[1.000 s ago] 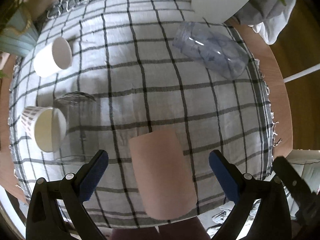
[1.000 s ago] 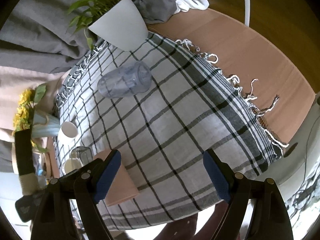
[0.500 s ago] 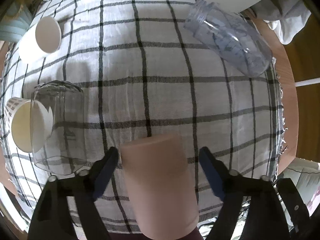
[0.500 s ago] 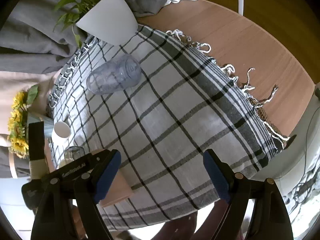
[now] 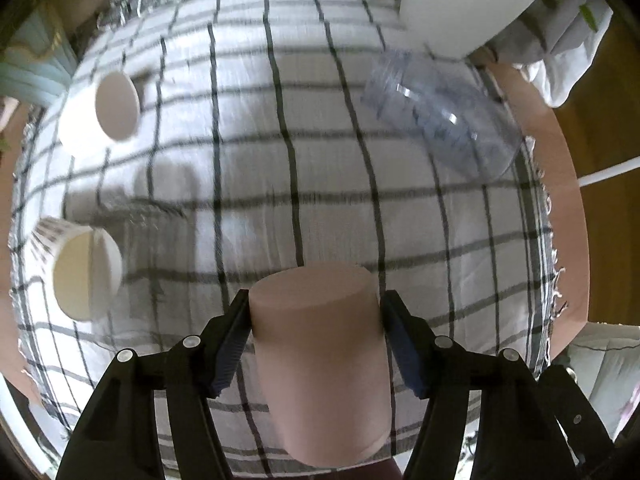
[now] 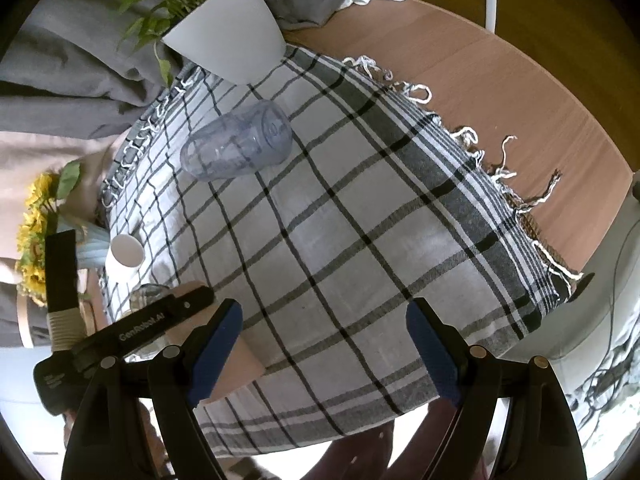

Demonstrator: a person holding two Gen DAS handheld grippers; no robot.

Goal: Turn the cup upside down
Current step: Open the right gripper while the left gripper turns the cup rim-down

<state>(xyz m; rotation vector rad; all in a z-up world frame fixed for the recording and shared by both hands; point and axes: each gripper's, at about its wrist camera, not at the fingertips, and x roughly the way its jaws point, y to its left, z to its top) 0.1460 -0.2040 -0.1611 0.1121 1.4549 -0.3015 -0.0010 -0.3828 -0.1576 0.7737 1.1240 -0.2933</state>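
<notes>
Left wrist view: the left gripper (image 5: 316, 344) has its jaws pressed against both sides of the pink cup (image 5: 320, 360), which lies between them with its closed base pointing forward, away from the camera, and its body running back toward the wrist. The pads grip only the front part of the smooth wall, so the cup could pivot or slide out if the wrist rolls quickly; the blur here suggests the gripper is moving. Whether the cup still touches the checked tablecloth (image 5: 320, 140) I cannot tell.

Ahead and left of the jaws lie a clear glass tumbler (image 5: 136, 248), hard to make out, and touching it a patterned paper cup (image 5: 76, 268) on its side; a wide swing to the left could knock them. Farther ahead on the left is a white cup (image 5: 108, 116), also tipped over. Ahead to the right lies a clear plastic jar (image 5: 444, 120), well apart, with a white plant pot (image 5: 460, 4) beyond it.

Right wrist view: the right gripper (image 6: 324, 344) hangs with jaws wide apart and nothing between them, over bare tablecloth (image 6: 340, 240). Just left of its left jaw are the pink cup (image 6: 236, 364) and the left gripper's black frame (image 6: 120, 336), close enough that the two tools could collide during the turn. The plastic jar (image 6: 236, 142) and plant pot (image 6: 228, 28) lie far ahead, clear of any motion.
</notes>
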